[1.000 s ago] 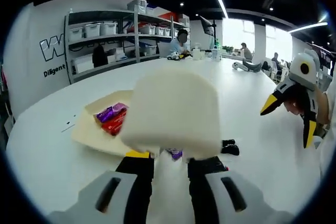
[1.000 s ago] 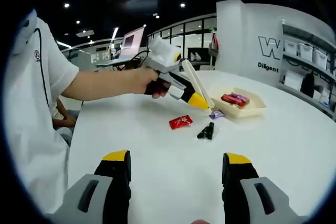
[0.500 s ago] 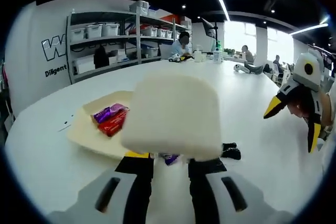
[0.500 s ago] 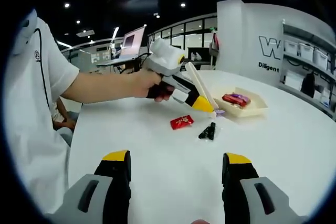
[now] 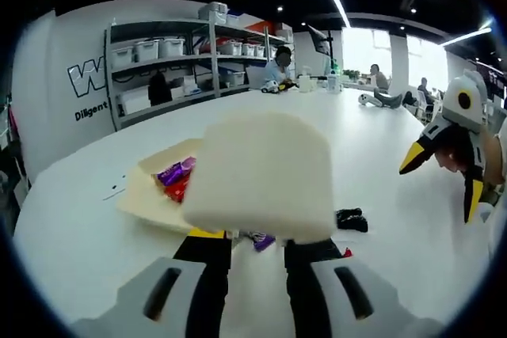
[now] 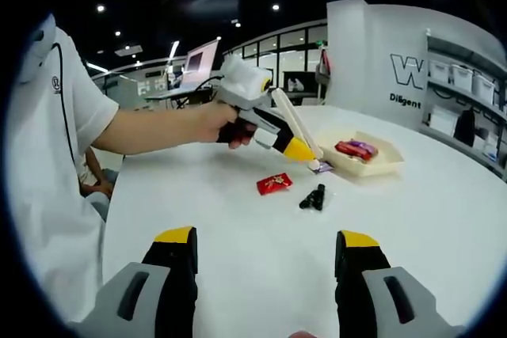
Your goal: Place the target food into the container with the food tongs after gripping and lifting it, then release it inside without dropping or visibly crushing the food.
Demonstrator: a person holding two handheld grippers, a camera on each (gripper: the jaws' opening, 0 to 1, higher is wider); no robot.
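Two fingers of my left gripper squeeze the tongs, which pinch a purple candy just beside the tray. My right gripper is wide apart.

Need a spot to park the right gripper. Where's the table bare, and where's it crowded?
Bare: the wide stretch of white table between the right gripper and the red wrapper. Also bare right of the black clip. Crowded: wrapper, clip, tongs holding a purple candy, and the tray sit close together.
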